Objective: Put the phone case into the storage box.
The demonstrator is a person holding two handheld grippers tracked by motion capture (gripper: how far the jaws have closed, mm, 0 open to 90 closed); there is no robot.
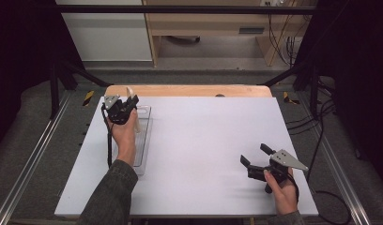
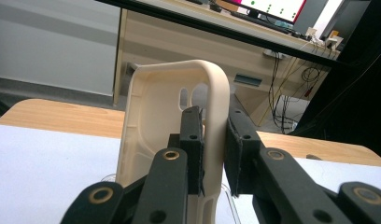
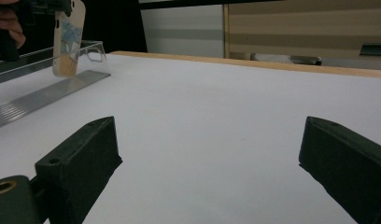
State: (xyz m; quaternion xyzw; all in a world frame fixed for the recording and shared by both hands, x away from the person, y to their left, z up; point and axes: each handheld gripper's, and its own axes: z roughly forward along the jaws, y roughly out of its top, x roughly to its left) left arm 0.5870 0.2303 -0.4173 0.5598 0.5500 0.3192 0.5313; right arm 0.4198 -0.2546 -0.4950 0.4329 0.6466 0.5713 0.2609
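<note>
Item: cream phone case, clamped by its side rim in our left gripper and held upright over the clear tray near the table's far left corner. Our left gripper view shows the case's hollow inside and camera cut-outs; our right gripper view shows its printed back. Our right gripper, jaws spread with nothing between them, sits near the table's near right corner.

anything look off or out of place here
Nothing looks spilled or damaged. The left claw is clamped on one side wall of a cream plastic phone case, holding it upright over the clear plastic tray at the table's left. The right claw is open over bare tabletop.
</note>
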